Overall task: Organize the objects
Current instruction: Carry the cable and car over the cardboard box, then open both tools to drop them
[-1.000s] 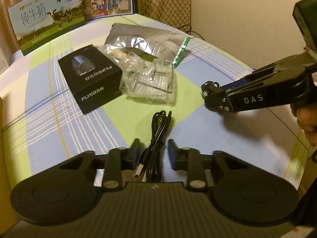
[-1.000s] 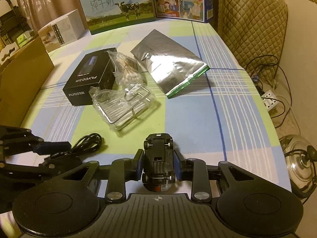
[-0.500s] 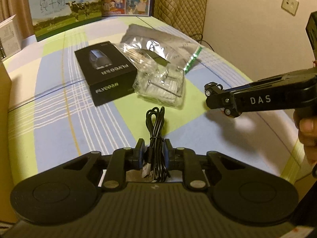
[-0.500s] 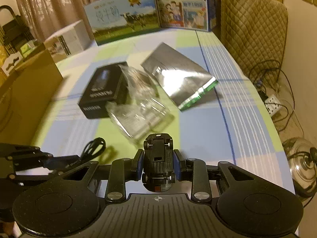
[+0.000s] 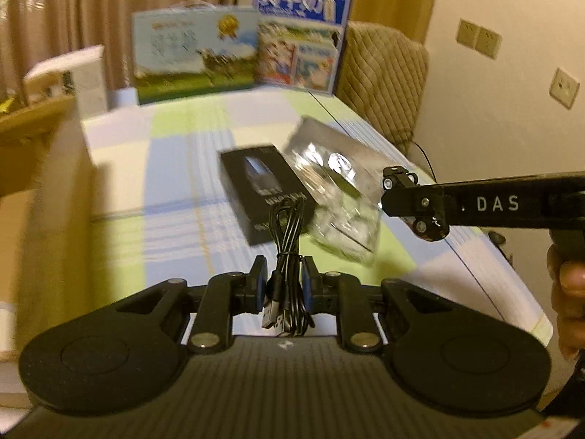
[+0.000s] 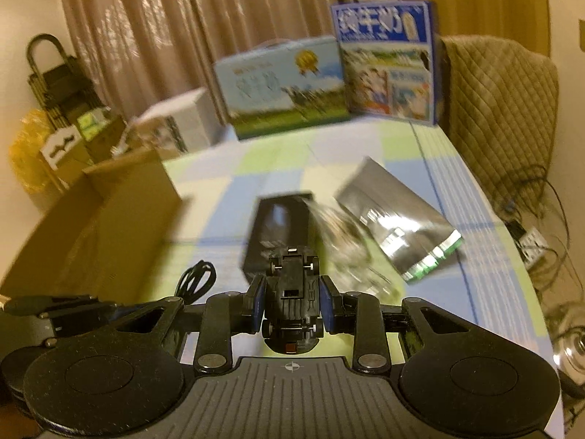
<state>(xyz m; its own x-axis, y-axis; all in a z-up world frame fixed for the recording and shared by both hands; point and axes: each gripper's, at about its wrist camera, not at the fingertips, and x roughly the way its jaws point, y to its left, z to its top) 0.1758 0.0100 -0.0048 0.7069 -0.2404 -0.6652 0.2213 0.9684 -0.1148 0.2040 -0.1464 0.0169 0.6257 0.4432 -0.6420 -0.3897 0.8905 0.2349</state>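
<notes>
Above the table (image 5: 168, 168), both claws raised — left claw (image 5: 281, 278) clamping cable (image 5: 287, 256).

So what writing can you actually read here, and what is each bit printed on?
"DAS": white letters on the side of the right gripper, seen from the left wrist.
Large blue Chinese characters top the tall blue carton; too blurred to quote.
Light blue cow carton: print too blurred.
Black box: white lettering, smeared, unreadable.
Silver pouch and white box: nothing legible.

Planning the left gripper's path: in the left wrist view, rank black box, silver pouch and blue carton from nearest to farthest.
1. Black box: just ahead of the left gripper, centre.
2. Silver pouch: behind the box, to the right.
3. Blue carton: upright at the table's far edge.
</notes>
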